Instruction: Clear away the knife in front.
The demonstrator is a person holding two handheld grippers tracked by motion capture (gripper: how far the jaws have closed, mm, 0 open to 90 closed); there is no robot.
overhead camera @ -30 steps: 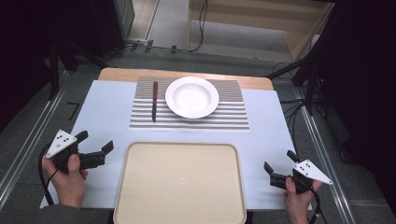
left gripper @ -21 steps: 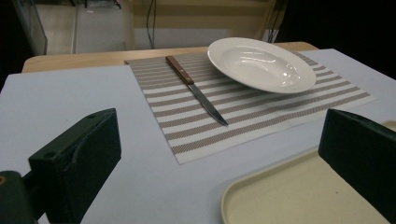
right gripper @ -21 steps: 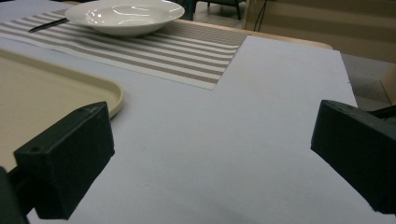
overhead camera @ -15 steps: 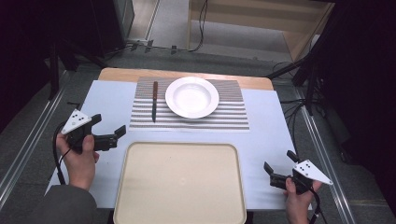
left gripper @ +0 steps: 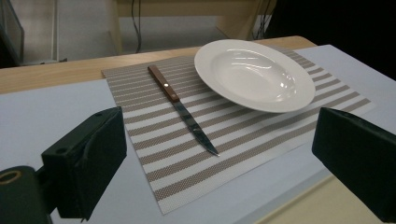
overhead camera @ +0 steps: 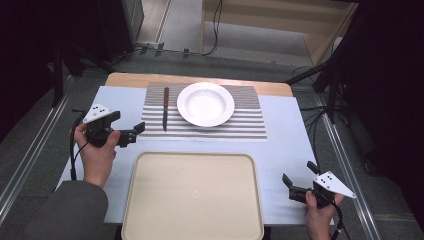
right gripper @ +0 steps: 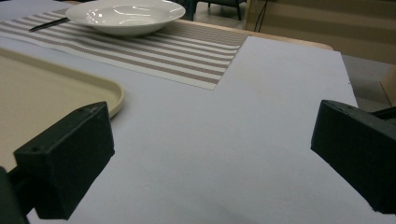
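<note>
A knife [overhead camera: 165, 107] with a brown wooden handle lies on a striped placemat [overhead camera: 240, 125], blade toward me, just left of a white deep plate [overhead camera: 205, 104]. My left gripper [overhead camera: 132, 134] hovers open at the mat's near left corner, a short way from the blade tip. In the left gripper view the knife [left gripper: 182, 109] and the plate [left gripper: 254, 74] lie ahead between the wide-apart jaws of the left gripper [left gripper: 217, 140]. My right gripper [overhead camera: 299, 172] rests open and holds nothing at the front right of the table, shown too in the right gripper view [right gripper: 212, 121].
A large beige tray [overhead camera: 192, 200] with nothing on it sits at the table's front centre, between the two hands. The pale blue table cover [overhead camera: 285, 145] lies bare to the right of the tray. A wooden edge [overhead camera: 130, 77] runs along the far side.
My left gripper has moved forward and to the right, from the front left corner up to the placemat's near left corner by the knife. The right gripper has stayed put.
</note>
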